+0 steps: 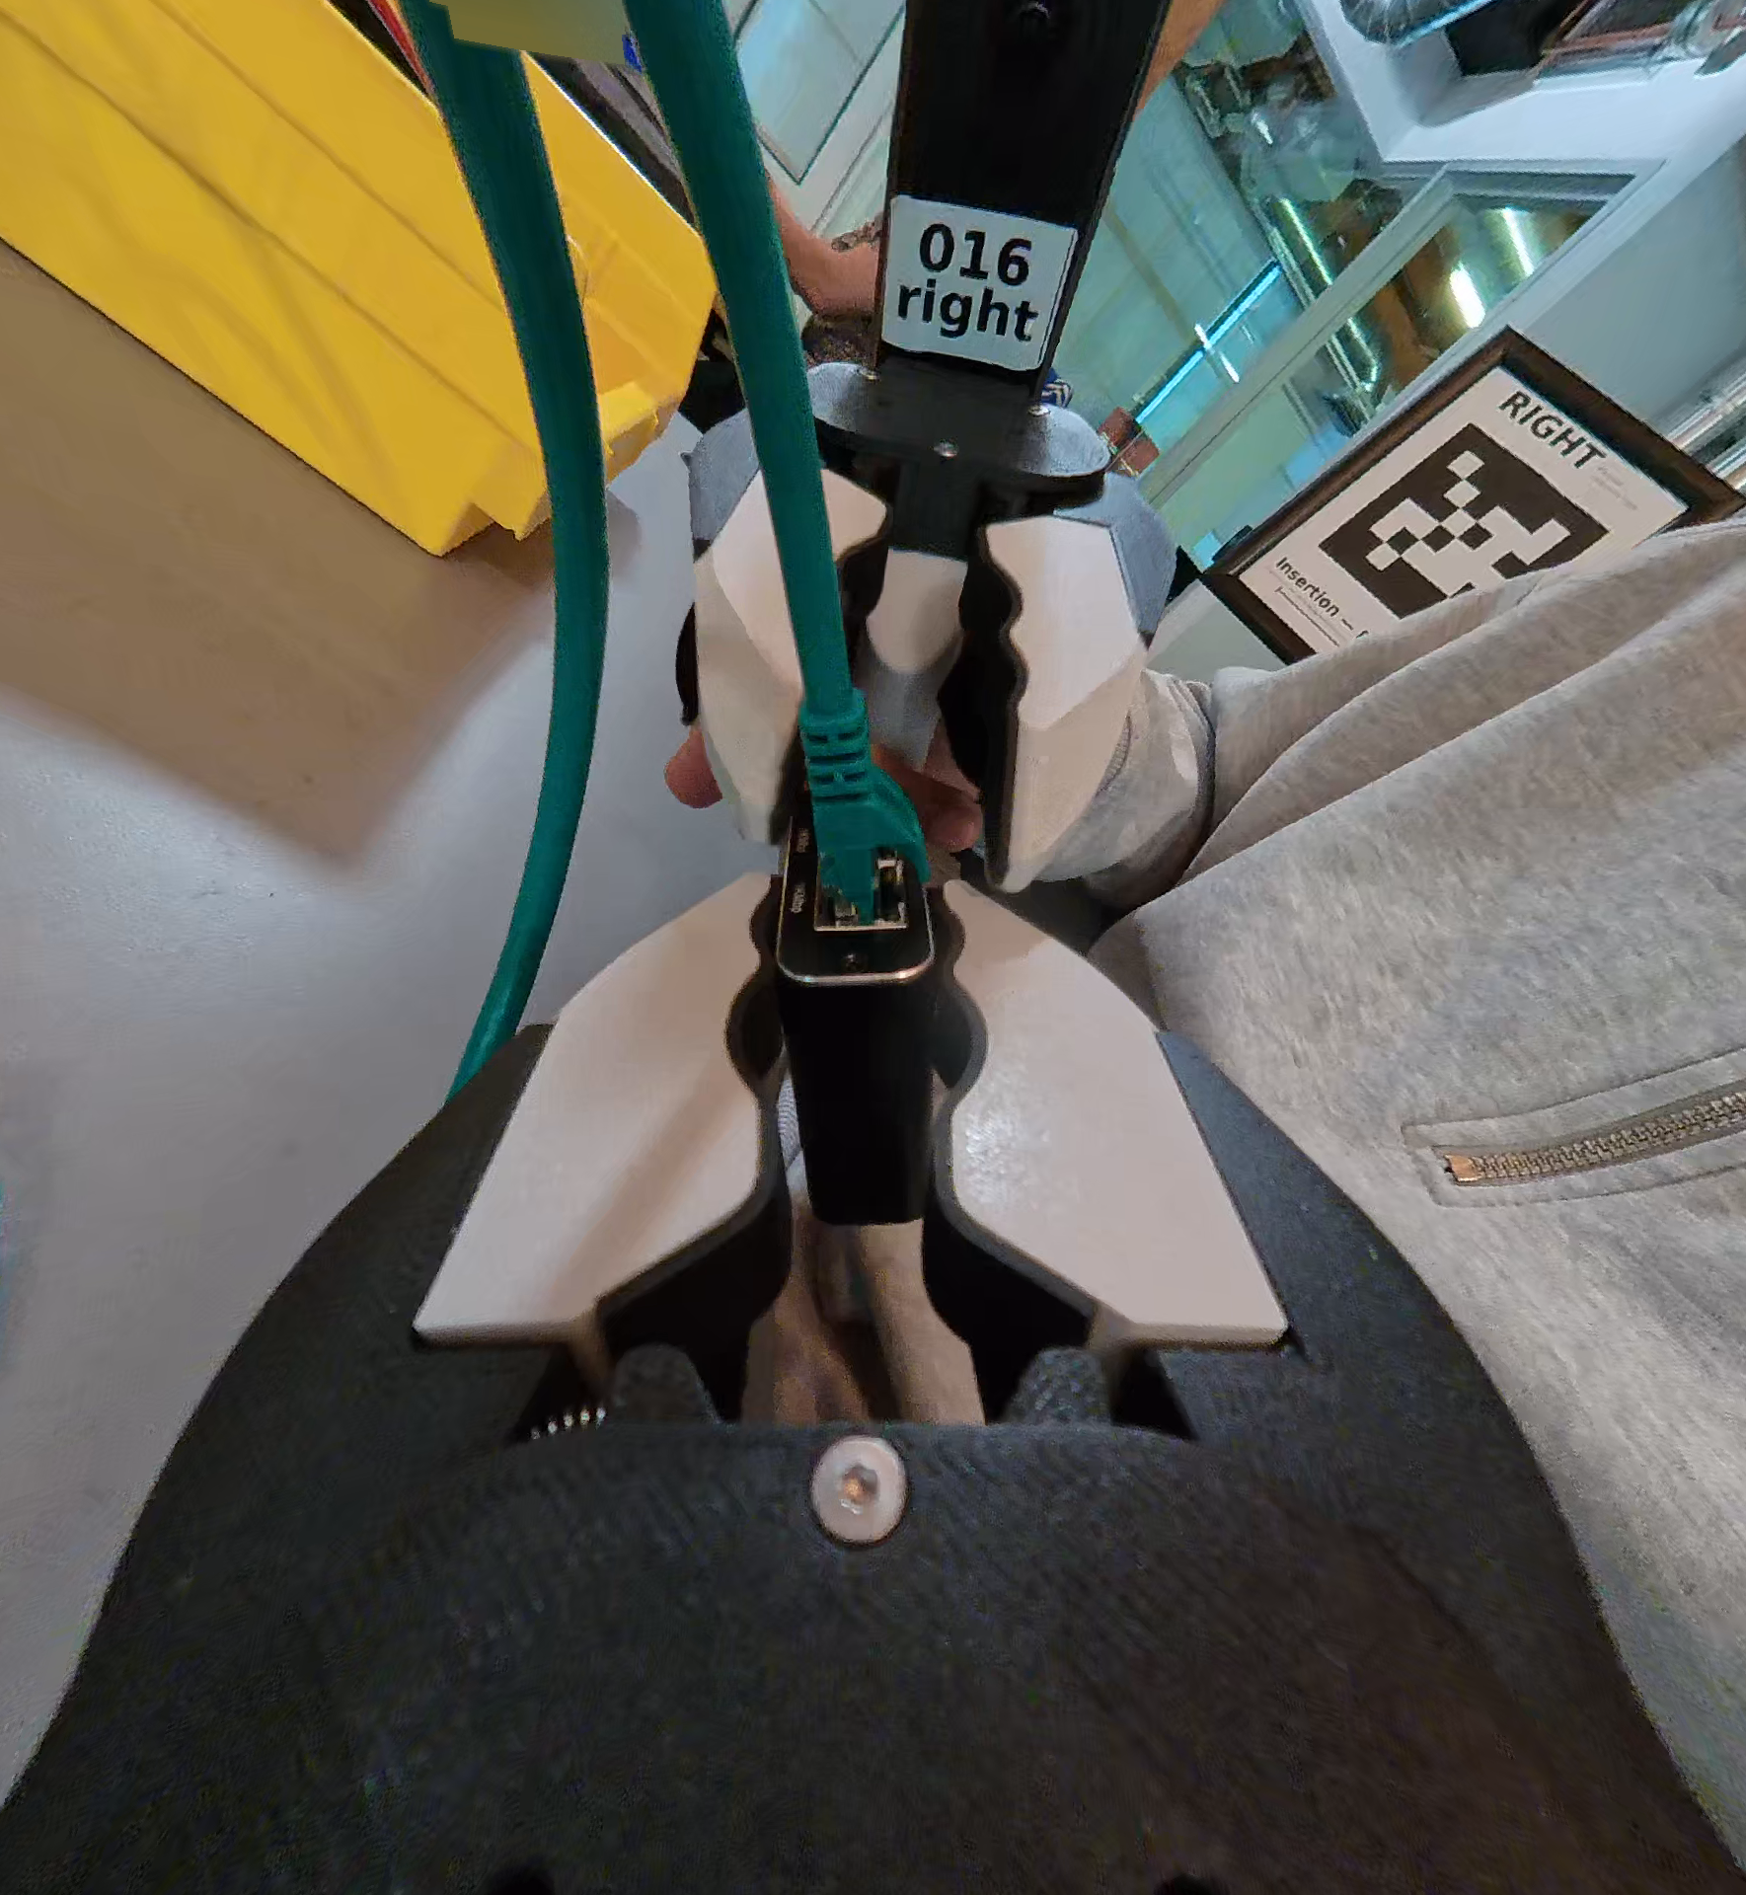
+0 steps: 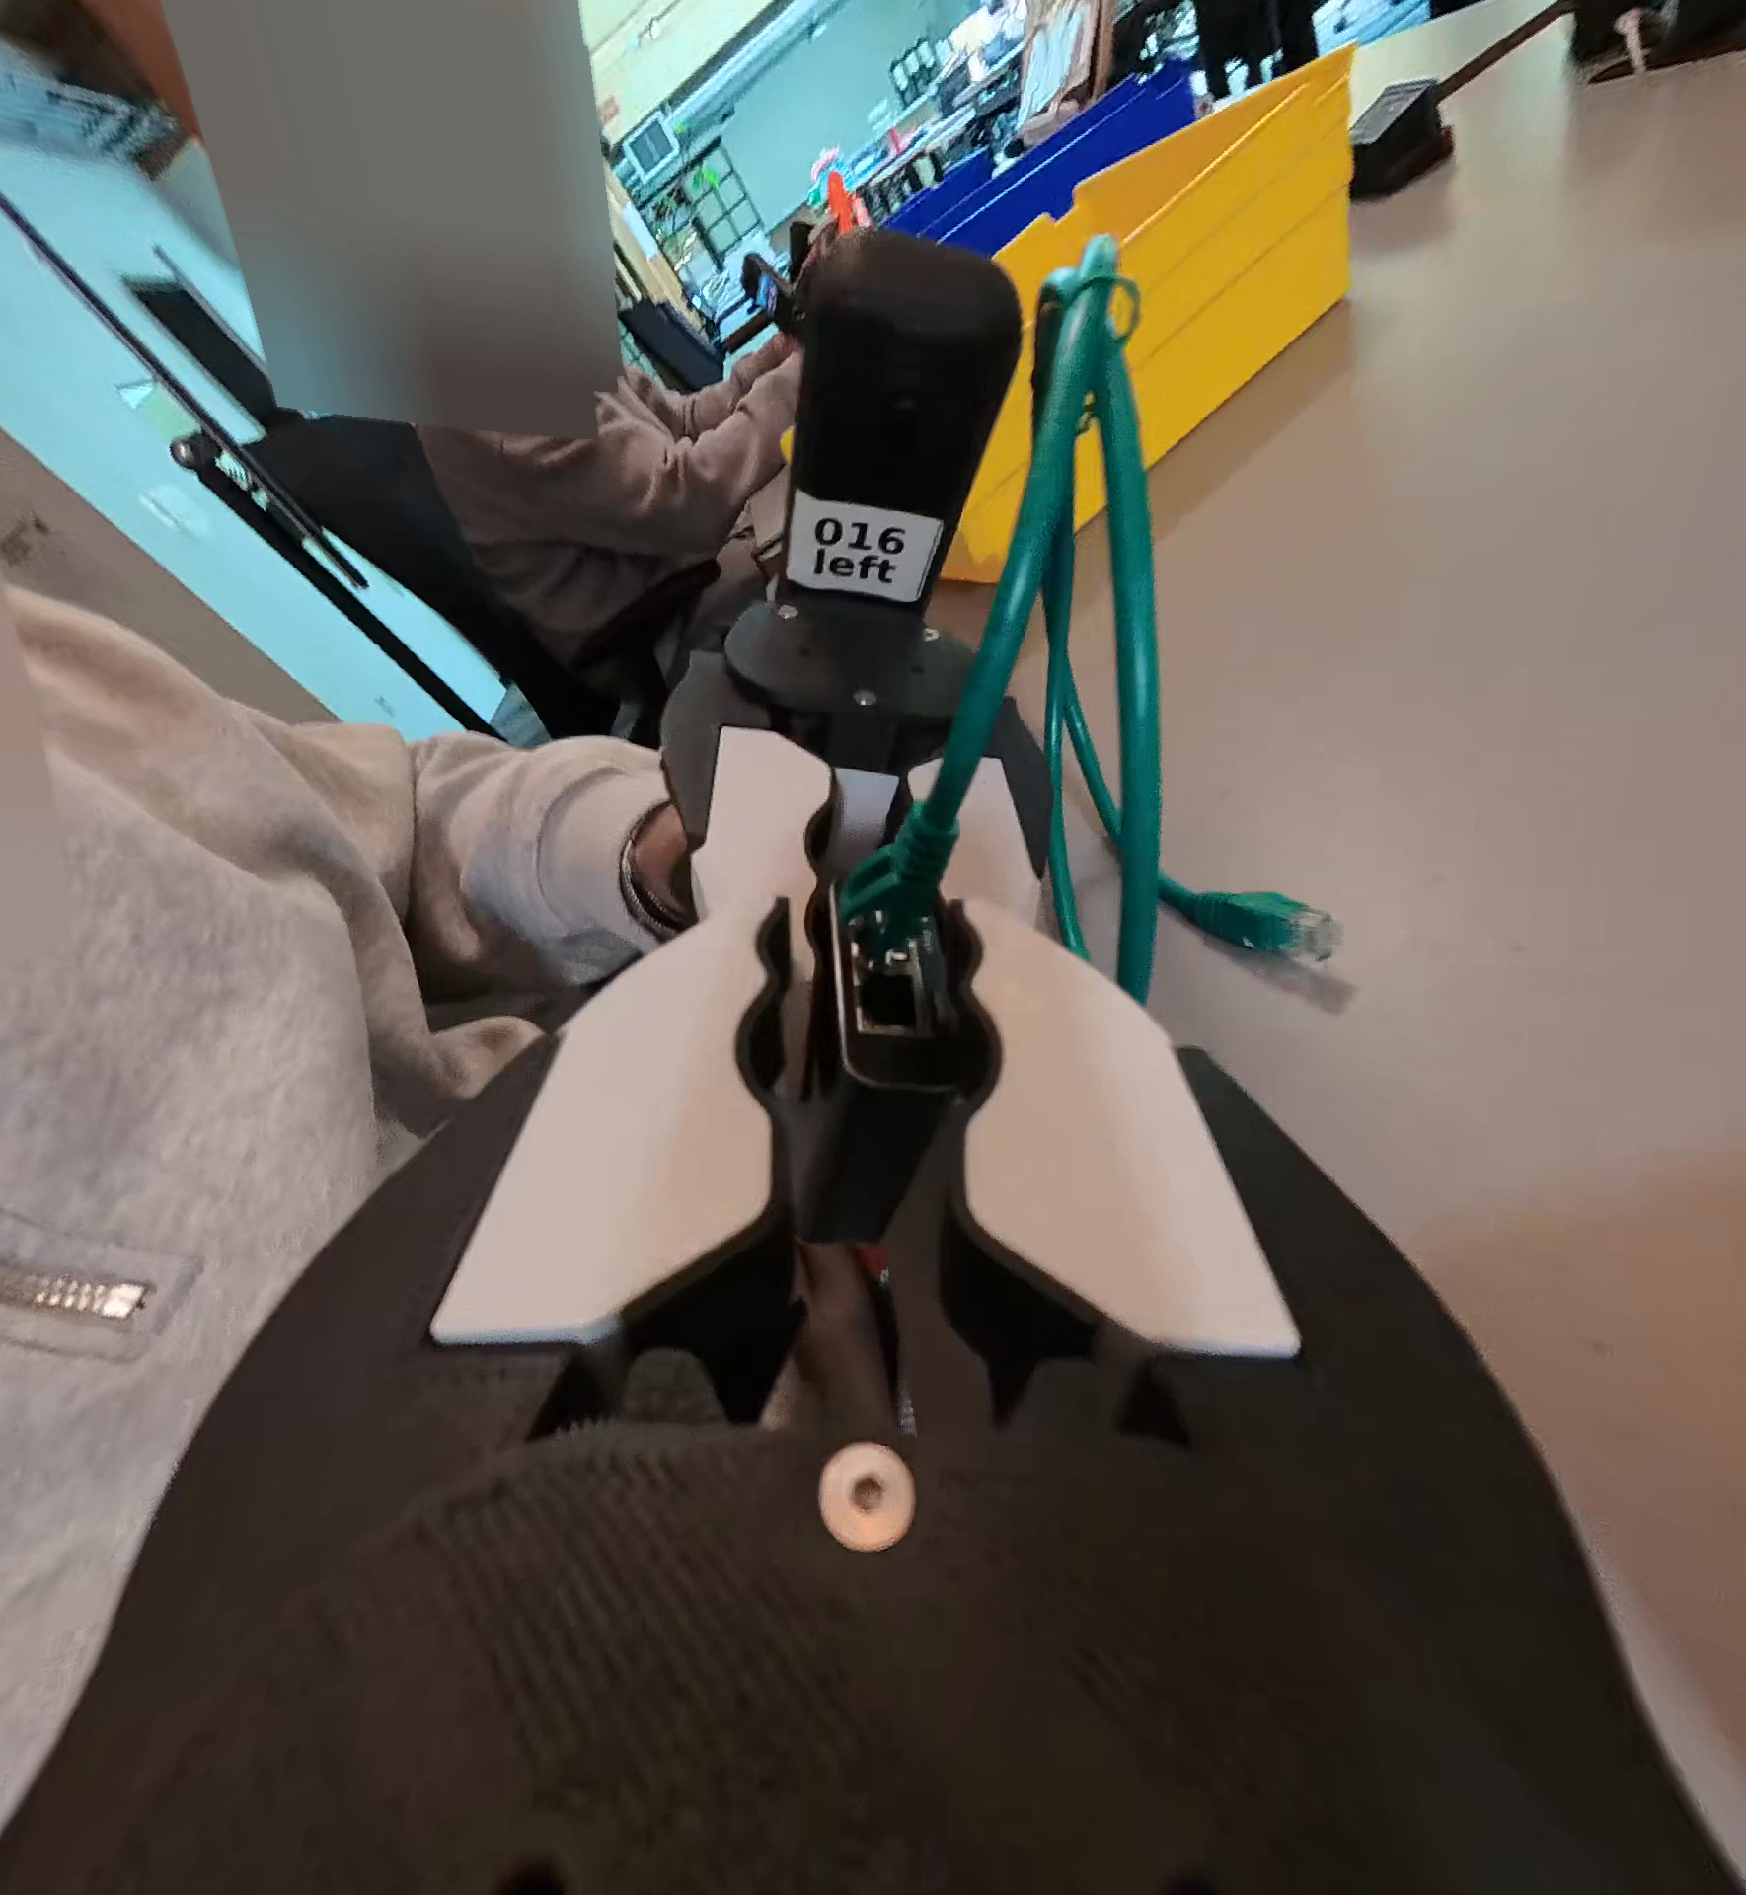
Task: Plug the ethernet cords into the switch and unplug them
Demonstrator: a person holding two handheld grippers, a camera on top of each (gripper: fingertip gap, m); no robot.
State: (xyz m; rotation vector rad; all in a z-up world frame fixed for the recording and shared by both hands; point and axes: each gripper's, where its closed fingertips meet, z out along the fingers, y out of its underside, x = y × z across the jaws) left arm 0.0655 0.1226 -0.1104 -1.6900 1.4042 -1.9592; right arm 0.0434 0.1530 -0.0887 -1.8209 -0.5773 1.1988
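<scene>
Glossy black switch [image 1: 853,1066], matt table [image 2: 1463,718]

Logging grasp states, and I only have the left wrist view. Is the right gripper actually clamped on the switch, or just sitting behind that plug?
Observer: Clamped. In the right wrist view the switch sits pinched between the right gripper's jaws.
Reviewer: Where does the cord go once it leaves the top of my frame?
Observer: The green cord rises into a tall loop that looks tied together near its top.
Reviewer: Anything behind the yellow bin?
Observer: Yes, a blue bin sits right behind the yellow bin.
</scene>
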